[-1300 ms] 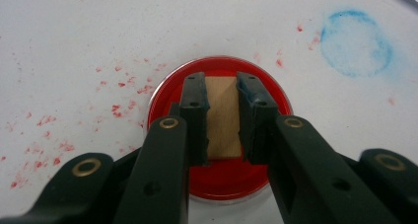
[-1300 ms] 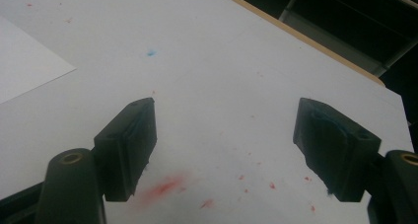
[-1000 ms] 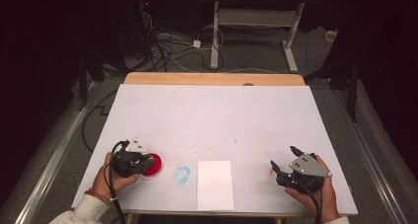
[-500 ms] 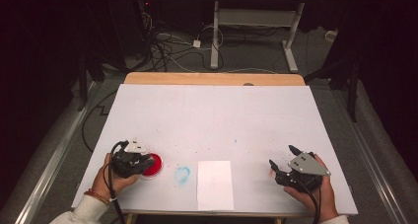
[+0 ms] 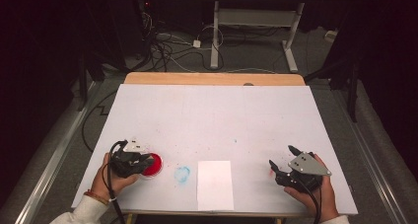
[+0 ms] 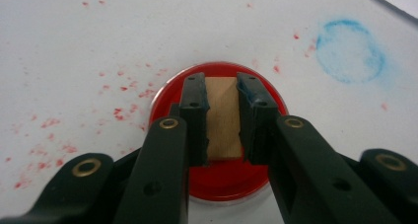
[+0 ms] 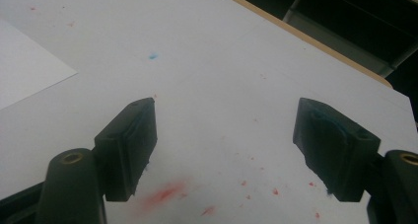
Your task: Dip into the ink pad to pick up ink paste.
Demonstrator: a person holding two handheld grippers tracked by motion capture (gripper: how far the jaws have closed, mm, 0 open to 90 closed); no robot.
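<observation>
- The left gripper (image 6: 220,115) is clamped on a wooden stamp block (image 6: 223,118), pressed down onto the red ink pad (image 6: 217,179) at the table's (image 5: 217,110) seven o'clock corner.
- The right gripper (image 7: 224,150) rests at five o'clock, jaws wide apart, holding nothing.
- White paper sheet (image 5: 215,184) lies at six o'clock.

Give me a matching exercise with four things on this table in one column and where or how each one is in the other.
1. small wooden block
2. round red ink pad
3. white paper sheet
4. right gripper

A. open, nothing between its jaws
B. flat near the table's front edge, middle
C. clamped in the left gripper
D. under the block

Pairs: 1-C, 2-D, 3-B, 4-A
</observation>
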